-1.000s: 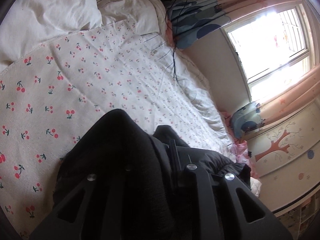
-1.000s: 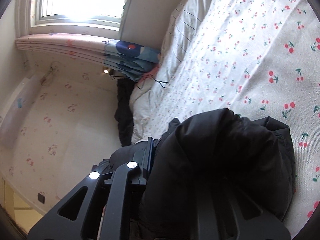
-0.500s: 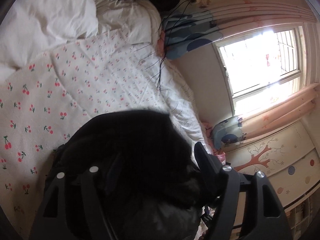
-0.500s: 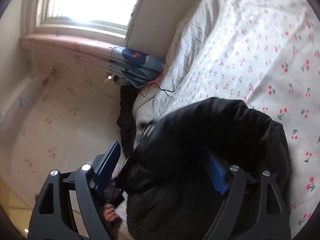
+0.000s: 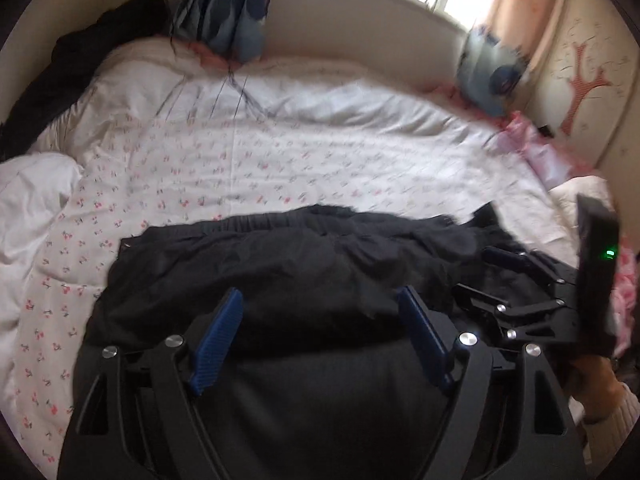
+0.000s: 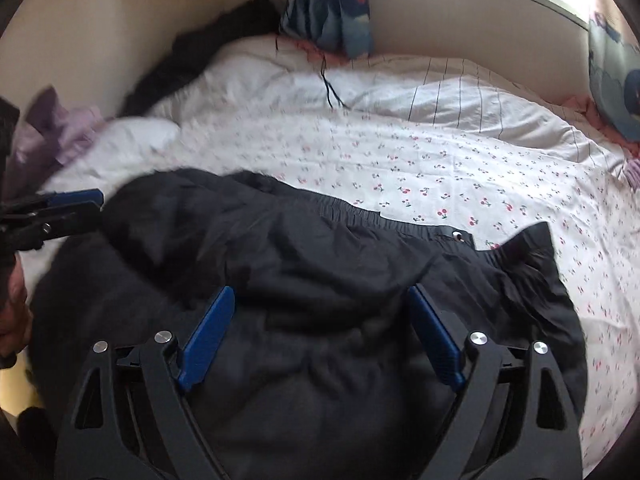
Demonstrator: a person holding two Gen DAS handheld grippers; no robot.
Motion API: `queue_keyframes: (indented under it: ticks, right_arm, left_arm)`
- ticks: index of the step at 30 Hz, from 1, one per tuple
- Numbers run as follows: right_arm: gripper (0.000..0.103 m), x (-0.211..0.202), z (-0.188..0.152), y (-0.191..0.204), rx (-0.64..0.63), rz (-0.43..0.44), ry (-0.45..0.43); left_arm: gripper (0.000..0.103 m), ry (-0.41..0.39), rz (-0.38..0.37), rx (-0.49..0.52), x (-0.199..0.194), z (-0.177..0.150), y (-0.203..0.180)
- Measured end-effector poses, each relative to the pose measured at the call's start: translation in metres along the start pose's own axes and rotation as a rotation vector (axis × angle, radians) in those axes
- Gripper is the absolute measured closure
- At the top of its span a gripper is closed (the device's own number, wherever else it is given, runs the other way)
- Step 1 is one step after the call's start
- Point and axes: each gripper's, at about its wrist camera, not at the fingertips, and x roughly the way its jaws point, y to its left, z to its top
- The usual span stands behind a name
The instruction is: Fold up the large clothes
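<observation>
With the left claw [image 5: 318, 332] and right claw [image 6: 320, 330] both spread wide and empty over the rumpled black garment [image 5: 280, 264] on the bed's [image 5: 280, 160] near side, flatten it, then pinch one edge per claw.

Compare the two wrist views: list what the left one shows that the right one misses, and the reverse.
Only the left wrist view shows the tree decal on the wall and the pink curtain. Only the right wrist view shows the lilac cloth at the bed's left end and the garment's metal eyelet. Both show the black garment lying on the cherry-print sheet, and each camera's own gripper, left gripper and right gripper, open.
</observation>
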Motion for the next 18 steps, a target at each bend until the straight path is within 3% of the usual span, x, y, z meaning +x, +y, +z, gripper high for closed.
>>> queue_keyframes:
  ticks: [4, 7, 10, 12, 16, 18]
  right_arm:
    - [0.013, 0.049, 0.004, -0.011, 0.061, -0.008, 0.061]
    - [0.014, 0.053, 0.007, -0.02, 0.093, 0.02, 0.084]
    - [0.014, 0.019, 0.021, -0.026, 0.145, 0.038, -0.062]
    - [0.014, 0.015, 0.034, -0.027, 0.127, -0.007, -0.082]
    - [0.014, 0.057, 0.038, -0.039, 0.096, -0.116, 0.03]
    - [0.014, 0.082, 0.024, -0.059, 0.188, -0.039, 0.081]
  left_arm:
    - [0.026, 0.085, 0.057, -0.085, 0.063, 0.005, 0.03]
    - [0.026, 0.116, 0.069, -0.103, 0.068, 0.006, 0.03]
    - [0.026, 0.029, 0.056, -0.132, 0.036, 0.016, 0.027]
    - [0.026, -0.023, 0.08, -0.144, 0.024, 0.026, 0.029]
    - [0.026, 0.043, 0.129, -0.196, 0.061, 0.03, 0.051]
    - [0.025, 0.06, 0.089, -0.234, 0.084, 0.018, 0.065]
